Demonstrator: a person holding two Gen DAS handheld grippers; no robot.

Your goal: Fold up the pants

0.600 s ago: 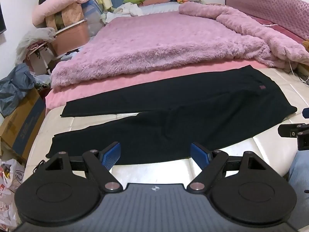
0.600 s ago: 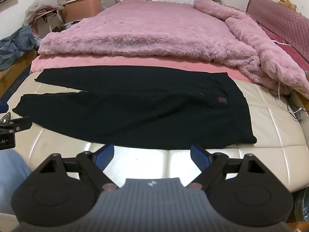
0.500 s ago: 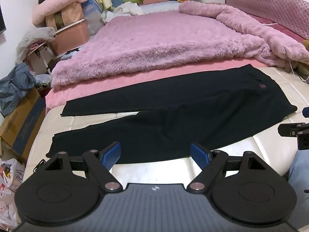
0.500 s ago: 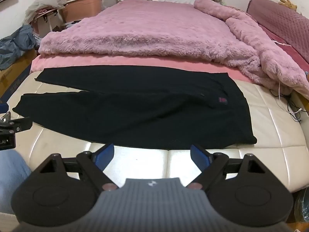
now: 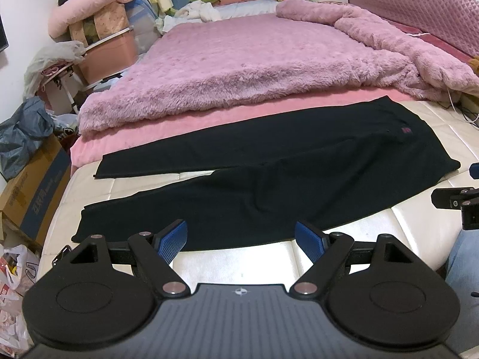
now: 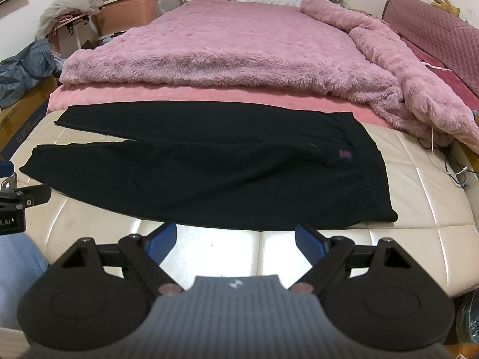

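Note:
Black pants (image 5: 269, 173) (image 6: 227, 167) lie spread flat across the cream quilted mattress (image 5: 239, 264) (image 6: 419, 197), waist at the right, both legs running left and slightly parted. A small red label (image 6: 344, 154) marks the waist area. My left gripper (image 5: 241, 237) hovers open just in front of the near leg's lower edge, nothing between its blue pads. My right gripper (image 6: 236, 239) is open too, near the front edge of the hip section, touching nothing. Each gripper shows at the edge of the other's view.
A fluffy pink blanket (image 5: 254, 59) covers the bed behind the pants, bunched at the right. A cardboard box (image 5: 33, 185), bags and storage bins (image 5: 104, 53) crowd the floor at the left. White cables (image 6: 449, 161) trail at the right edge. A person's jeans-clad leg (image 5: 464, 263) is close by.

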